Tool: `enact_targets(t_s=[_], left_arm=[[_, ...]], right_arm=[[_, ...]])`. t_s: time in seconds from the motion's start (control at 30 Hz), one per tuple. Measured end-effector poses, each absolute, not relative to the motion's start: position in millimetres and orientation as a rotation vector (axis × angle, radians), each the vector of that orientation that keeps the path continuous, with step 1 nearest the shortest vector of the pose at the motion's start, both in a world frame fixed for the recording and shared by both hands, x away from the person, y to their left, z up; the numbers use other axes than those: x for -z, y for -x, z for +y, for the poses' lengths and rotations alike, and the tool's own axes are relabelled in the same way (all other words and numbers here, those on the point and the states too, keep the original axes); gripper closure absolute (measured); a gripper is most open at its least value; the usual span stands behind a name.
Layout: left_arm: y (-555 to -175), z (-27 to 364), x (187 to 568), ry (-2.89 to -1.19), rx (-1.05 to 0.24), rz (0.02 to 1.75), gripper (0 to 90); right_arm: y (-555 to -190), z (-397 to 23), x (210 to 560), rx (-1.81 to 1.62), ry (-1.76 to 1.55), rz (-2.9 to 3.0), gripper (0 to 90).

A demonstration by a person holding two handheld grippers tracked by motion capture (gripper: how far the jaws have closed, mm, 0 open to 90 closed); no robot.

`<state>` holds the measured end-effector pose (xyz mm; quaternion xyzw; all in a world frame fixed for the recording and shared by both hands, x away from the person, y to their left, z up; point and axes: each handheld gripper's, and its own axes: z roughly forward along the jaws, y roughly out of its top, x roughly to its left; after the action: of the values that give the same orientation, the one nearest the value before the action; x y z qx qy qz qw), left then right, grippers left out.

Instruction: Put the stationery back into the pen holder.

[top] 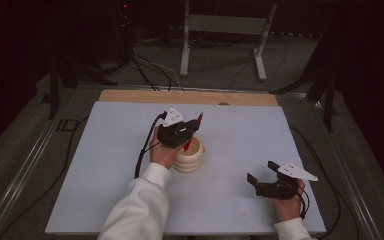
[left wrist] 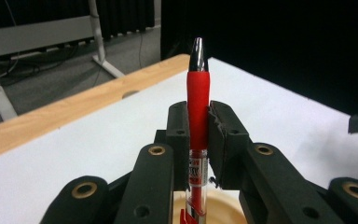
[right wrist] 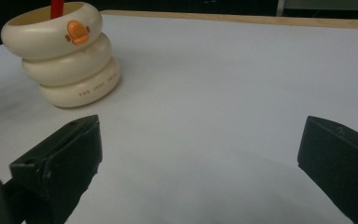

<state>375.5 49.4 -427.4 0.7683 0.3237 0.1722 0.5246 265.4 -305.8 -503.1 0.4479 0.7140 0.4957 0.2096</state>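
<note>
Left gripper (top: 189, 131) clamped on a red pen (left wrist: 198, 116), held tilted with lower end inside a cream ringed pen holder (top: 190, 156) at mid-table (top: 105, 165). Orange duck bill on holder's rim. Further right, right gripper (top: 261, 173) near front edge, jaws spread wide, holding nothing.

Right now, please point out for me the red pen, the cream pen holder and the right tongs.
red pen (left wrist: 198, 93), left gripper view, on its red rubber grip.
cream pen holder (right wrist: 70, 70), right gripper view, on its middle ring.
right tongs (top: 263, 172), high view, midway between the open tips.
</note>
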Motion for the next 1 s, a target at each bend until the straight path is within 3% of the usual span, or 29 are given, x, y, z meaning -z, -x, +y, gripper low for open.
enact_targets(t_s=[0.47, 0.8, 1.0], left_arm=[[-358.5, 56.0, 445.8, -1.925, -0.422, 0.77, 78.5], [-352.8, 81.2, 442.4, -1.867, -0.479, 0.869, 41.0], [-344.3, 107.6, 438.0, -1.827, -0.488, 0.924, 35.8]], right_arm=[[-265.4, -305.2, 503.3, -1.377, -1.242, 1.987, 0.0], [-265.1, -305.3, 503.1, -1.378, -1.244, 1.984, 0.0], [-264.6, -305.0, 503.0, -1.379, -1.245, 1.984, 0.0]])
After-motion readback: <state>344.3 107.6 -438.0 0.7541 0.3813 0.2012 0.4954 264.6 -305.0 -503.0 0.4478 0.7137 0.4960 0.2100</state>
